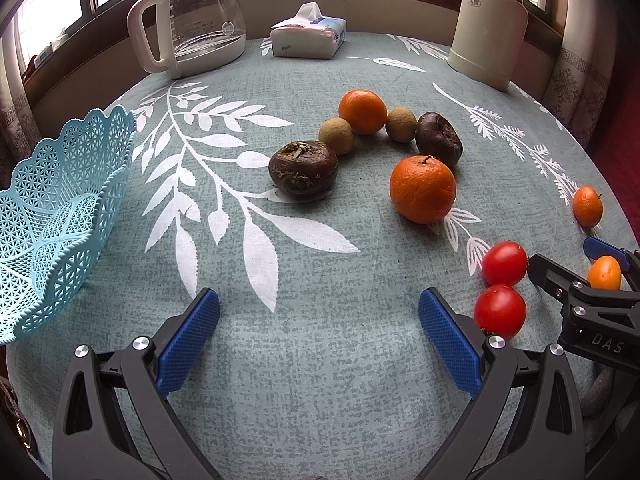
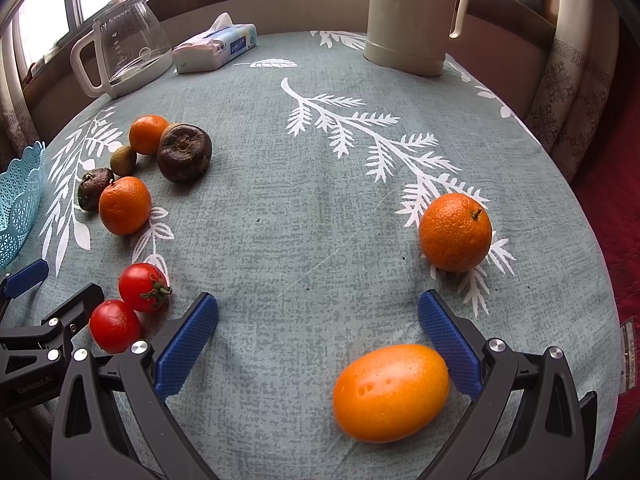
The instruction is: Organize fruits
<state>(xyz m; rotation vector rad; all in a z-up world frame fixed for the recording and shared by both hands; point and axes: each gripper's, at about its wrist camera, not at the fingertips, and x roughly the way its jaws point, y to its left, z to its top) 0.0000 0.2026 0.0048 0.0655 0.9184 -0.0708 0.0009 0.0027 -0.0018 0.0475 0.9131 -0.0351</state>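
A grey-green leaf-print cloth covered the desk, windows and curtains behind. Both tools stood apart, holding nothing. The kumquat lay between the right tool fingers, against its right pad. Two tomatoes sat just beside the left tool; the blue basket lay far left.
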